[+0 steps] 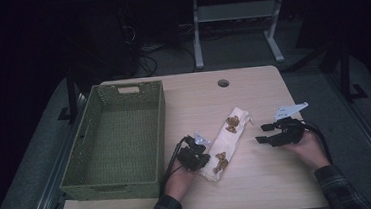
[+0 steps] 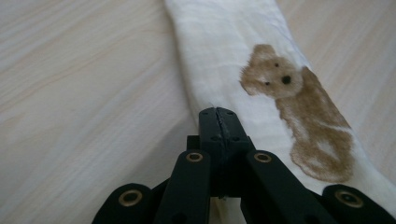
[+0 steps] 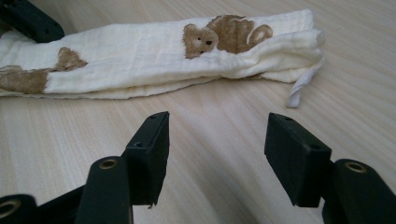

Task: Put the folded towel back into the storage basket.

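High view: one green woven basket (image 1: 113, 140) stood on left of table (image 1: 260, 189), nothing visible inside. One folded cream cloth (image 1: 226, 140) with two brown bear prints lay mid-table, beside basket. Left gripper (image 1: 201, 158) sat at cloth's near end; right gripper (image 1: 262, 133) well apart from cloth, jaws spread.

Left gripper view: jaws pressed together, pinching cloth edge (image 2: 219, 60); one bear print (image 2: 299, 112) alongside.

Right gripper view: jaws wide apart, holding nothing, above bare table (image 3: 224, 121); cloth (image 3: 140, 60) lay beyond, white tie (image 3: 303, 86) trailing from its end.

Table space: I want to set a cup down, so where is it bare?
Bare wood lies behind the cloth toward the cable hole, and along the near edge between the two hands. The basket takes the left side; it is crowded where the left gripper meets the cloth.
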### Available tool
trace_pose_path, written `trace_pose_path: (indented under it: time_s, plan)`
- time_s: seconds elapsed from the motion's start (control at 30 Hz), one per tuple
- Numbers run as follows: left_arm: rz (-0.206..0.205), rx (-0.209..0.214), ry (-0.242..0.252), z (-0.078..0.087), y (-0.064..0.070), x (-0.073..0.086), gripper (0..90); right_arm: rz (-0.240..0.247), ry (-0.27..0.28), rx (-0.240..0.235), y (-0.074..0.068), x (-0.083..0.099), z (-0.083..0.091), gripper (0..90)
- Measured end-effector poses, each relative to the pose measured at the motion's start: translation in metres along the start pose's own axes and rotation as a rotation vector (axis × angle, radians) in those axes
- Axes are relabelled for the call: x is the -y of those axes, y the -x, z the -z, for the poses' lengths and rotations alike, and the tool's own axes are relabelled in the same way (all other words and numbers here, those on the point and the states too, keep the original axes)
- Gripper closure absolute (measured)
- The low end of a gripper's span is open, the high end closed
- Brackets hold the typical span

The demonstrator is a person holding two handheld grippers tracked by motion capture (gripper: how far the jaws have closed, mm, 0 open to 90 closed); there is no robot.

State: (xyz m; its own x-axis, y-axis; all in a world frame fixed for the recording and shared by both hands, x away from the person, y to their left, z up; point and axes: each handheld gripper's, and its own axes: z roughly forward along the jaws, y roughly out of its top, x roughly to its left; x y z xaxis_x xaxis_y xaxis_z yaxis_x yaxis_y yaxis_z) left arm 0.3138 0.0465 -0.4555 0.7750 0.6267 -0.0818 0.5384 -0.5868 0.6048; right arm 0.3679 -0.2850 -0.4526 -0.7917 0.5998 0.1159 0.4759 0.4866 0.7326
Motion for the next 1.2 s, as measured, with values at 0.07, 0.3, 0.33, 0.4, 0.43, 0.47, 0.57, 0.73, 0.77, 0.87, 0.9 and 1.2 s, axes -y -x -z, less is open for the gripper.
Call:
trace_pose_path:
  time_s: [0.07,0.3,0.33,0.4,0.43,0.47,0.57,0.73,0.77,0.87,0.9,1.2]
  plan:
    - [-0.03,0.028,-0.009,0.0,0.005,-0.001,89.5,0.003,0.008,-0.003,0.0,-0.001,0.0,39.7]
    - [-0.103,0.109,-0.026,-0.003,0.026,-0.001,89.5,-0.003,0.012,0.0,0.002,-0.001,-0.003,39.0]
    - [-0.11,0.118,-0.028,-0.004,0.028,-0.002,89.5,-0.002,0.01,0.0,0.002,-0.001,-0.003,38.9]
    - [-0.128,0.14,-0.026,-0.006,0.035,-0.003,89.5,0.002,0.004,0.001,0.002,0.0,-0.004,38.8]
    - [-0.133,0.146,-0.029,-0.006,0.037,-0.003,89.5,0.002,0.003,0.0,0.002,0.0,-0.004,38.7]
    - [-0.149,0.154,-0.031,-0.007,0.04,-0.004,89.5,0.003,0.003,0.001,0.002,0.0,-0.004,38.6]
    - [-0.176,0.187,-0.03,-0.01,0.051,-0.006,89.5,0.007,0.003,0.002,0.003,0.0,-0.005,38.4]
    - [-0.207,0.24,-0.013,-0.016,0.07,-0.008,89.5,0.01,0.008,0.0,0.004,0.001,-0.006,38.0]
    - [-0.222,0.244,-0.016,-0.017,0.072,-0.008,89.5,0.011,0.006,0.004,0.004,0.001,-0.006,38.0]
    - [-0.241,0.254,-0.017,-0.018,0.077,-0.01,89.3,0.014,0.004,0.003,0.004,0.001,-0.007,37.8]
    - [-0.237,0.257,-0.013,-0.018,0.077,-0.01,88.2,0.011,0.002,0.003,0.004,0.001,-0.007,37.8]
    - [-0.28,0.316,0.04,-0.011,0.059,-0.027,58.3,0.01,0.008,0.009,0.005,0.001,-0.005,37.6]
